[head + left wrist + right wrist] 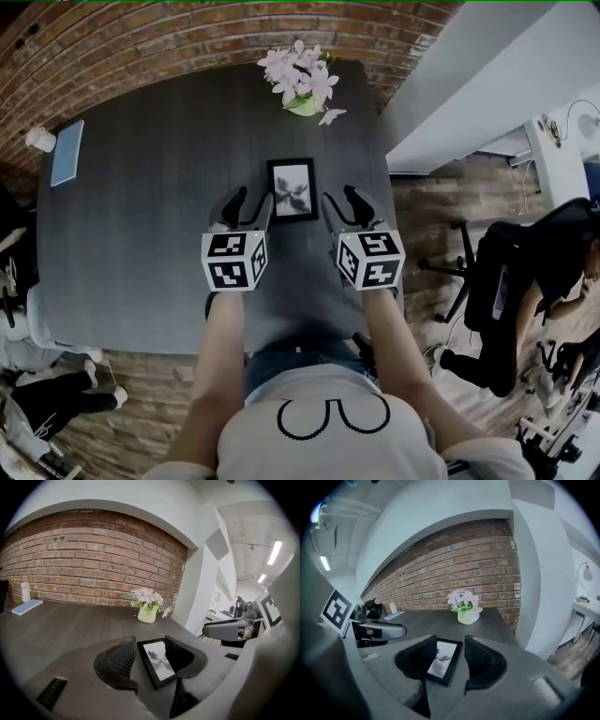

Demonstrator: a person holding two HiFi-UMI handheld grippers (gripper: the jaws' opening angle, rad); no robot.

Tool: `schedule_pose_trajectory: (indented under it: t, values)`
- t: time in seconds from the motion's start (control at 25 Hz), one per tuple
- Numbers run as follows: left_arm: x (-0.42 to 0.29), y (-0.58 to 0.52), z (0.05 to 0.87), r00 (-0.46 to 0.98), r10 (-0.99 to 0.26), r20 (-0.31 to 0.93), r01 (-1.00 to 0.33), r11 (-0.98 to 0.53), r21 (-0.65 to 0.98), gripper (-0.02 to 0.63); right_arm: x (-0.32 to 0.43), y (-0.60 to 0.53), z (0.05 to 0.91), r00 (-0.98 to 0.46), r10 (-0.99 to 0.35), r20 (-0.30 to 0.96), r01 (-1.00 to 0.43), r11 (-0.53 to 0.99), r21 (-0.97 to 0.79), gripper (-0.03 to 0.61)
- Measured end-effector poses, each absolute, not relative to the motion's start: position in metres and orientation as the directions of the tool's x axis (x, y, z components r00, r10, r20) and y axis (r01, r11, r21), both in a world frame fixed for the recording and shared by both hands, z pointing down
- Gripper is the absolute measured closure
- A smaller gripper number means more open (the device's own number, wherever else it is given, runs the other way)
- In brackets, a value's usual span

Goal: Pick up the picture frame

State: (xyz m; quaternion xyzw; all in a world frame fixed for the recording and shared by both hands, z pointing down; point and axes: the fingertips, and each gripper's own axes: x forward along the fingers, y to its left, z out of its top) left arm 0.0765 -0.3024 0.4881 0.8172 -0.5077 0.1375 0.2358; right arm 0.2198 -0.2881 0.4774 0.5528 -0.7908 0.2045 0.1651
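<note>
Flanking a picture frame with two open-jawed grippers.
Picture frame lies flat on the dark table, its long sides running away from the person. The flower pot stands beyond the frame, well apart from it. The left gripper is just beside the frame's left edge and the right gripper near its right edge. Each gripper's jaws stand wide apart and grip nothing. In each gripper view the frame shows through the gap between the jaws, and neither pair of pads presses on it.
</note>
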Motion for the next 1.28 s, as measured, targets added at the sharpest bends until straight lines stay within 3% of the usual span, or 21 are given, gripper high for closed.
schedule_pose_trajectory:
  t: [0.64,1.04,1.28]
  values:
    - [0.104,-0.307,0.589,0.393,-0.614,0.684,-0.919,-0.25,0.303,0.426,0.215,-0.31,0.531,-0.397,-0.724,0.564,-0.915,0.364,-0.176,0.396]
    - [0.108,-0.308,0.606,0.352,-0.558,0.751,-0.935,-0.165,0.315,0.501,0.223,-0.316,0.539,-0.407,-0.709,0.575,-0.91,0.372,-0.186,0.397]
    - [0.104,-0.31,0.609,0.407,-0.542,0.735,-0.894,-0.074,0.441,0.538,0.221,-0.316,0.541,-0.419,-0.702,0.576,-0.905,0.376,-0.201,0.397]
